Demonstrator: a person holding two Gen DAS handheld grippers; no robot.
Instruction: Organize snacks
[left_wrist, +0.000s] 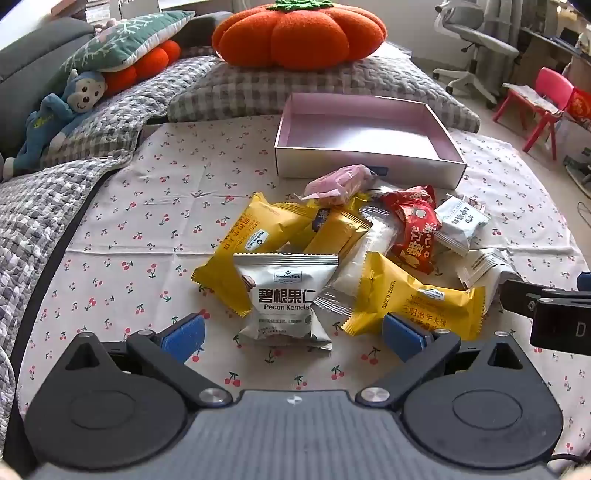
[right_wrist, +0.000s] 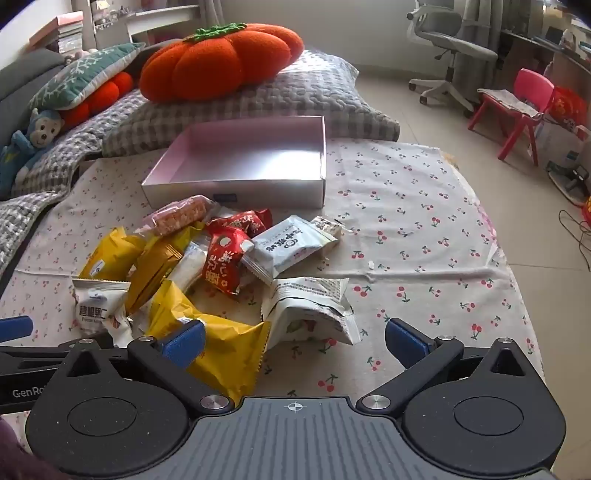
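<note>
Cherry-printed white cloth (left_wrist: 147, 229) covers the low surface where everything lies, with a grey checked quilt (left_wrist: 33, 206) along its left edge. On the cloth sits a loose heap of wrapped snacks. Nearest the left camera is a silver-white pecan kernel packet (left_wrist: 286, 299), lying partly over a long yellow wafer packet (left_wrist: 255, 236). Beside it a second yellow packet (left_wrist: 413, 302) overlaps a clear-and-white wrapped bar (left_wrist: 365, 251). Behind these lie a red packet with white lettering (left_wrist: 413, 232), a small pale blue-white packet (left_wrist: 460, 221), a white printed packet (right_wrist: 310, 306) on the heap's right edge, and a pink wrapped snack (left_wrist: 340, 182) at the back, touching the box.

That shallow rectangular cardboard box with a pink inside (left_wrist: 369, 162) stands just behind the heap, and nothing shows in it.

The left gripper (left_wrist: 293, 334) hovers with its blue-padded fingers spread wide on either side of the pecan packet, not touching it. The right gripper (right_wrist: 295, 341) is likewise spread wide, its left pad over the near yellow packet, clamping nothing.

Farther back, a big orange plush pumpkin cushion (left_wrist: 299, 33) rests on a grey checked pillow (left_wrist: 258, 88), a blue monkey toy (left_wrist: 62, 110) lies to the left, and a red plastic child's chair (left_wrist: 543, 107) and a grey office chair (left_wrist: 476, 40) stand on the floor to the right.
</note>
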